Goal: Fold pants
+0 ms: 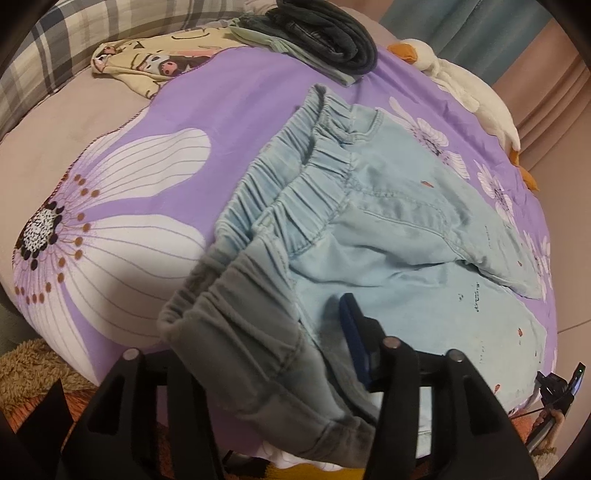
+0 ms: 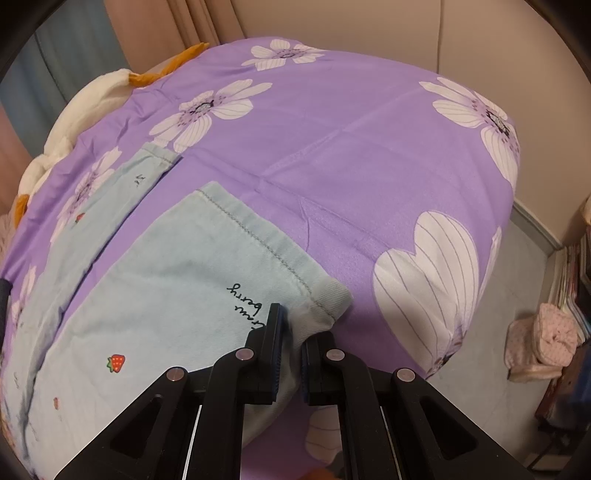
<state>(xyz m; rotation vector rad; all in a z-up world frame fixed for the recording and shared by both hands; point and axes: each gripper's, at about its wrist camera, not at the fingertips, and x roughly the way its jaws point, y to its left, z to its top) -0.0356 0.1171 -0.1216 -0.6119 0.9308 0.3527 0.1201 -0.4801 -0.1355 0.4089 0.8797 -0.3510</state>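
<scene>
Pants: pale-blue strawberry-print denim pants point(image 1: 388, 236), flat on purple floral sheet point(image 2: 351, 147).
Left gripper point(image 1: 280, 369): parted, waistband between, unpinched.
Right gripper point(image 2: 291, 354): clamped on hem.

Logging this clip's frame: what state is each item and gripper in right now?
Light blue denim pants: spread flat on the bed, unfolded, legs apart.
Left gripper: open, waistband draped between its fingers.
Right gripper: shut on a leg's hem corner.
Dark clothes pile: folded, at the bed's far edge.
</scene>
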